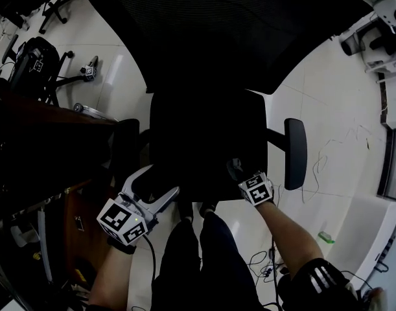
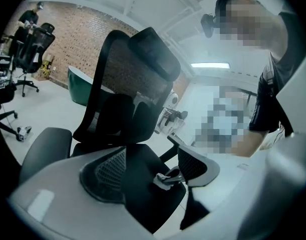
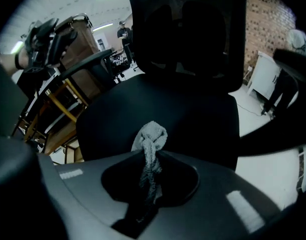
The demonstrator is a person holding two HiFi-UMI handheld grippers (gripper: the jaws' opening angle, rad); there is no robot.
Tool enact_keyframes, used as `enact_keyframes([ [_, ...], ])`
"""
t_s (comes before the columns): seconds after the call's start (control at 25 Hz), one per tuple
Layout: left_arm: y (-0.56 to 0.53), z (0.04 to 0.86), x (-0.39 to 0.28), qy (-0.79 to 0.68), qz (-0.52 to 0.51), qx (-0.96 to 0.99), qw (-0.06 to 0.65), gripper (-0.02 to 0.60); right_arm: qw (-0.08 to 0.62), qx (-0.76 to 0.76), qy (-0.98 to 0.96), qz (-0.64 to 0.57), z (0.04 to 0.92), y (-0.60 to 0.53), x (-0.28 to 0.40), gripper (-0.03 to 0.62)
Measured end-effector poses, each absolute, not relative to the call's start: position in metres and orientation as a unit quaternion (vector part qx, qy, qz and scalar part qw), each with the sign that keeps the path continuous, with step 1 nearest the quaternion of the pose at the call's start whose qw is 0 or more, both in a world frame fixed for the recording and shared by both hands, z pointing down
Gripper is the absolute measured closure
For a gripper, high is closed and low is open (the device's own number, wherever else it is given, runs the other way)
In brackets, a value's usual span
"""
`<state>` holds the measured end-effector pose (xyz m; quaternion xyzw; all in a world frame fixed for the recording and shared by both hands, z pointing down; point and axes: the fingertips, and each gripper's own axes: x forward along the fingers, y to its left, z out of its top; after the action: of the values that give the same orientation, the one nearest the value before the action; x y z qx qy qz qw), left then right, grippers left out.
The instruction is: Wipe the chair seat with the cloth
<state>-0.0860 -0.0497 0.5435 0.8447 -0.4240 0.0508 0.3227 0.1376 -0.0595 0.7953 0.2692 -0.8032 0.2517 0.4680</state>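
the right gripper point(image 3: 150, 153) has its fingers pressed together on a grey, fuzzy cloth point(image 3: 151, 134), which is bunched into a narrow twist between them. the cloth's rounded end pokes out past the fingertips, low over the front part of the black padded chair seat point(image 3: 188, 109); whether it touches the seat cannot be told. in the head view the right gripper point(image 1: 235, 170) sits at the front right corner of the chair seat point(image 1: 207, 131), its marker cube point(image 1: 257, 189) toward the person, and the cloth is too dark to pick out there

the left gripper point(image 2: 151, 156) has its fingers spread wide and holds nothing. between them the left gripper view shows only the chair seat point(image 2: 140, 189) and, further off, the tip of the right gripper point(image 2: 168, 178). in the head view the left gripper point(image 1: 163, 181) hovers at the seat's front left corner

the chair's black mesh backrest point(image 1: 217, 24) stands at the far side of the seat. a black armrest pad point(image 1: 295, 153) is on the right, over the white tiled floor point(image 1: 340, 109)
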Motion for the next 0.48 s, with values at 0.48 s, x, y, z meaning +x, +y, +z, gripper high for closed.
enact_keyframes([
  [0.48,-0.054,0.539,-0.14,-0.464,0.029,0.83,0.309,0.232,0.45,0.144,-0.874,0.115,0.778,-0.201,-0.094,0.545],
])
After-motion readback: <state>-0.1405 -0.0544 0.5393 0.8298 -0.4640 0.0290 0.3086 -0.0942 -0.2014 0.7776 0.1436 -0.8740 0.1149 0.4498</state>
